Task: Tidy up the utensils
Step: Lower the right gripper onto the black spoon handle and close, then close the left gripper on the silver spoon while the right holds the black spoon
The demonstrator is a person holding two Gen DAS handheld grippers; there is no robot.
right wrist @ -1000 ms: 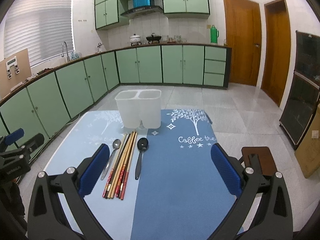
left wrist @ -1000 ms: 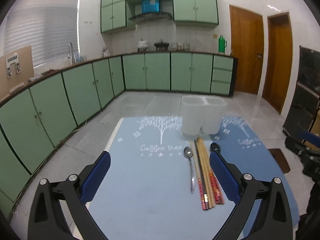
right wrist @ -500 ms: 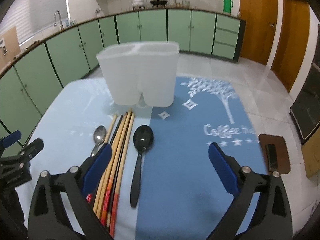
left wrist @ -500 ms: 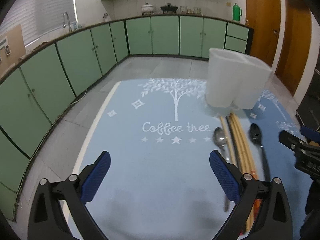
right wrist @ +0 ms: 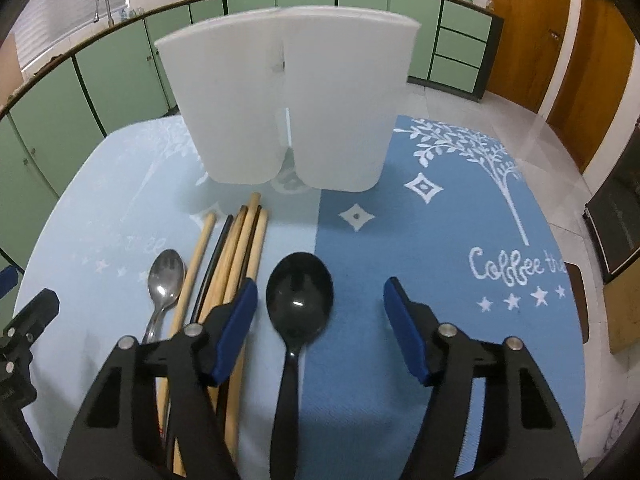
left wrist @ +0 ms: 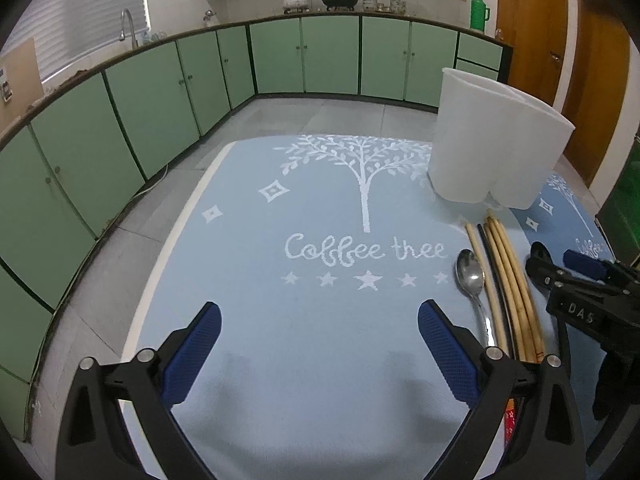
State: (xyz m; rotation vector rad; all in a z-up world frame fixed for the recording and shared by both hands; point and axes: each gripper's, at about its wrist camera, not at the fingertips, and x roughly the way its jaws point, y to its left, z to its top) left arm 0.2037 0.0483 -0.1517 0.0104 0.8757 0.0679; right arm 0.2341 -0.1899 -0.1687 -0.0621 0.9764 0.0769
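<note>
We are looking at green cabinets (left wrist: 160, 92) curving under a dark counter (left wrist: 120, 60). Wooden doors (left wrist: 560, 60) are standing right; grey floor tiles (left wrist: 320, 116) are gleaming.

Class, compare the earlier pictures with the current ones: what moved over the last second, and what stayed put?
Both grippers moved forward and down toward the mats. The right gripper now straddles the black plastic spoon, jaws open, nothing gripped. The left gripper hovers open over the light blue mat. The metal spoon, wooden chopsticks and white two-compartment holder stayed put.
</note>
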